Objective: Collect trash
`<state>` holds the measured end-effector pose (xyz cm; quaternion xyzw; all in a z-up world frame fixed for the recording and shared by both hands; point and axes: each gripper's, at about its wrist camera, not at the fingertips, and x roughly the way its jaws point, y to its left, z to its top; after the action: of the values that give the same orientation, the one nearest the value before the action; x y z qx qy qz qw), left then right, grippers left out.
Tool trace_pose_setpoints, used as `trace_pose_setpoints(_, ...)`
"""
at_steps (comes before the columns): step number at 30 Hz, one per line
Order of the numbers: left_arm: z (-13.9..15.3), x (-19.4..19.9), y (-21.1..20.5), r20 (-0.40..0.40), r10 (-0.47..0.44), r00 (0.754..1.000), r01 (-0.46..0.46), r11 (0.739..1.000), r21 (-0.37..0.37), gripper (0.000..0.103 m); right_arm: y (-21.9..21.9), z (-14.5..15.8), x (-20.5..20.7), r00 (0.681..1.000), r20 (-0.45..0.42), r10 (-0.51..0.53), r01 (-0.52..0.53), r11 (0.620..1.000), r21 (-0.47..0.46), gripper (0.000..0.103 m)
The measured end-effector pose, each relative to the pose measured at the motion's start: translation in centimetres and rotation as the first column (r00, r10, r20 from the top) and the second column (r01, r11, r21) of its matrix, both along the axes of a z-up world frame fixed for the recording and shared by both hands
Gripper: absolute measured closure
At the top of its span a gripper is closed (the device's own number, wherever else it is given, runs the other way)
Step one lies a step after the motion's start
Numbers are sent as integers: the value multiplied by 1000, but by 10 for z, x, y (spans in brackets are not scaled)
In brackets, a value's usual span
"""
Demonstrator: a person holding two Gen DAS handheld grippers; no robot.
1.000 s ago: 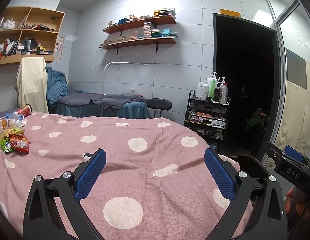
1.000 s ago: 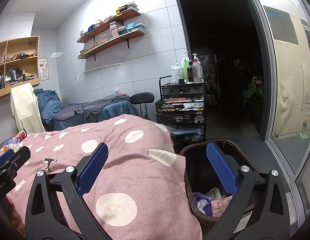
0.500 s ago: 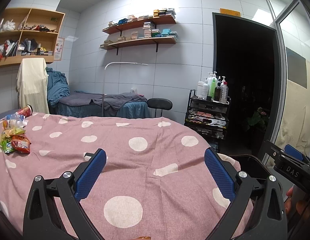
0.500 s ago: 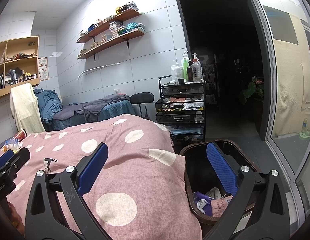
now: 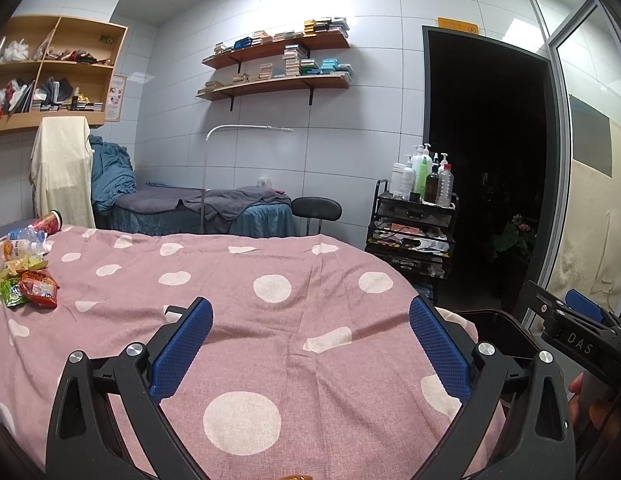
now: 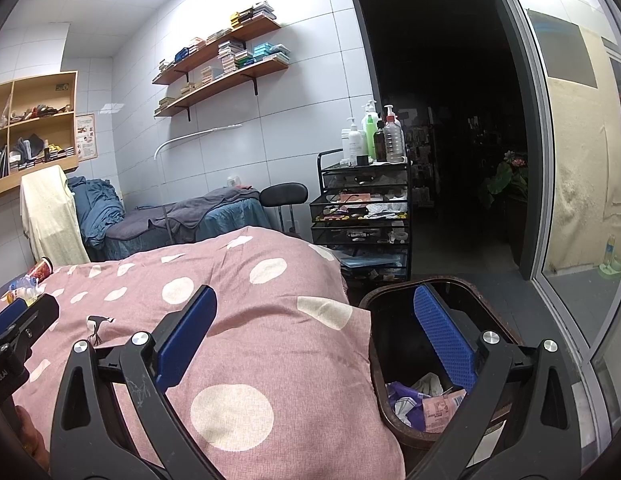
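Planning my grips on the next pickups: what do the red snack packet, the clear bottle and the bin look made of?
Red snack packet: thin glossy plastic film, by its crinkles and sheen. Clear bottle: see-through plastic, probably thin-walled; it is too small to be sure. Bin: dark, smooth, slightly shiny rigid wall, likely hard plastic, though the rim's brownish tint leaves that open.

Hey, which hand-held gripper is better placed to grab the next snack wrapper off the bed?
Left. The snack wrappers lie at the bed's far left, on the open left hand-held gripper's side. The open right hand-held gripper hangs by the trash bin.
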<state>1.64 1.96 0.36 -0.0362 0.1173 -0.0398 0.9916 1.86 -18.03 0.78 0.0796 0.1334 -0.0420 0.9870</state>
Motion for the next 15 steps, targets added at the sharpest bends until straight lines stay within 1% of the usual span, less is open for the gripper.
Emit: trace_pose_setpoints(15,0,1,-1,0,7,1000,-7,1000,2,5,3,0,1,1000,-5,-6,6,1000,4,6)
